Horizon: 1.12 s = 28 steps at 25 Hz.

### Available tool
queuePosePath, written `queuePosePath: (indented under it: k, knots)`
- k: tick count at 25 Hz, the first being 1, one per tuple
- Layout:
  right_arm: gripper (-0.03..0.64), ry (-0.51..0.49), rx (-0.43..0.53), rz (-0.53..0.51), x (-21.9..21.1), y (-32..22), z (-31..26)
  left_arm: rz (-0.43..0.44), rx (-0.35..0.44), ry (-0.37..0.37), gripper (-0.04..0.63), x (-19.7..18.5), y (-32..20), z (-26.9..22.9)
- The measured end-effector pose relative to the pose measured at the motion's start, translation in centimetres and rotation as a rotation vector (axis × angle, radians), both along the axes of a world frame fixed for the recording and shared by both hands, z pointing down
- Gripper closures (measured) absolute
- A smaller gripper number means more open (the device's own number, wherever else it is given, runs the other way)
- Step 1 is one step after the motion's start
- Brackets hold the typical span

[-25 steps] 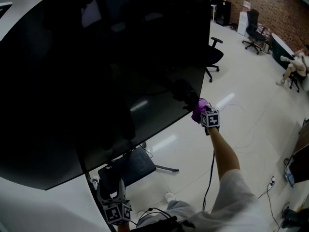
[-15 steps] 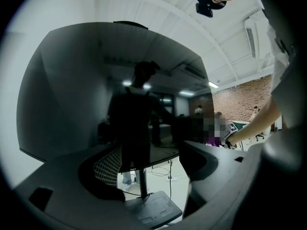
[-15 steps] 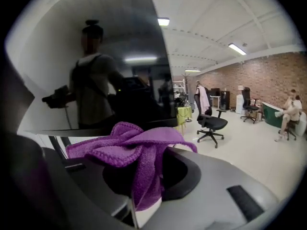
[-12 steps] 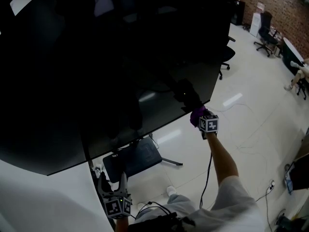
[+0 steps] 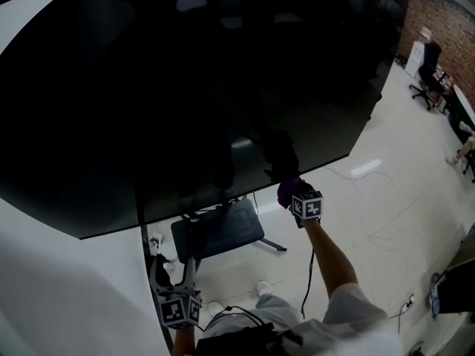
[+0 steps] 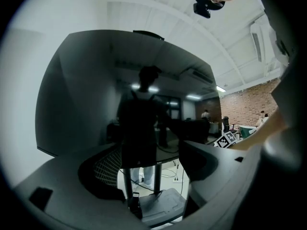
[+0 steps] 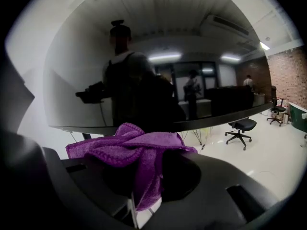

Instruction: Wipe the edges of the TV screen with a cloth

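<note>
Since the earlier frame, the right gripper (image 5: 291,195) has slid leftward along the bottom edge of the TV screen (image 5: 185,87), away from the lower right corner and closer to the stand, carrying the purple cloth (image 5: 287,190) with it. Its jaws are clamped on the cloth, which bunches up between them and spills over their tops in the right gripper view. The cloth sits against the dark lower edge of the screen, just right of the stand base (image 5: 217,232) that rests on the white floor (image 5: 371,213). The person's bare forearm (image 5: 330,262) stretches out behind the marker cube toward the screen. The left gripper (image 5: 175,279) hangs low at the person's side, well apart from the screen, pointing up toward its lower left part. Its jaws stand apart with nothing between them; through the gap the left gripper view shows only the stand and the screen's reflection. An office chair (image 5: 428,74) stands far off to the right, near a brick wall (image 5: 441,17).
</note>
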State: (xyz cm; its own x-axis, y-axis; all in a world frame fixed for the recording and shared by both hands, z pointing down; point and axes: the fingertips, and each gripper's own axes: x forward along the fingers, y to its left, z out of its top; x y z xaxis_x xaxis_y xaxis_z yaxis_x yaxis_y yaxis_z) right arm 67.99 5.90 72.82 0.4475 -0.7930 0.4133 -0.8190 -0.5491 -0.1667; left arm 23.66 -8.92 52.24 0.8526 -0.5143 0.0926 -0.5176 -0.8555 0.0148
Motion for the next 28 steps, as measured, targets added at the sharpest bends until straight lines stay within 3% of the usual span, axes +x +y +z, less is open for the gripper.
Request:
queuePosePath:
  k: [13,18,28]
  knots:
    - [0.528,-0.013,-0.01,-0.27,-15.9,-17.0,0.7,-0.182,0.0,0.007,0.249,-13.2,-6.3,1.1]
    - [0.529,-0.087,0.006,-0.221,-19.2,-20.4,1.8,-0.247,0.011,0.031,0.249,-17.4,-8.3,1.7]
    - [0.528,-0.077,0.002,-0.445,-31.7,-30.1,1.5,-0.345,-0.034,0.059,0.249,-22.6,-10.9,0.4]
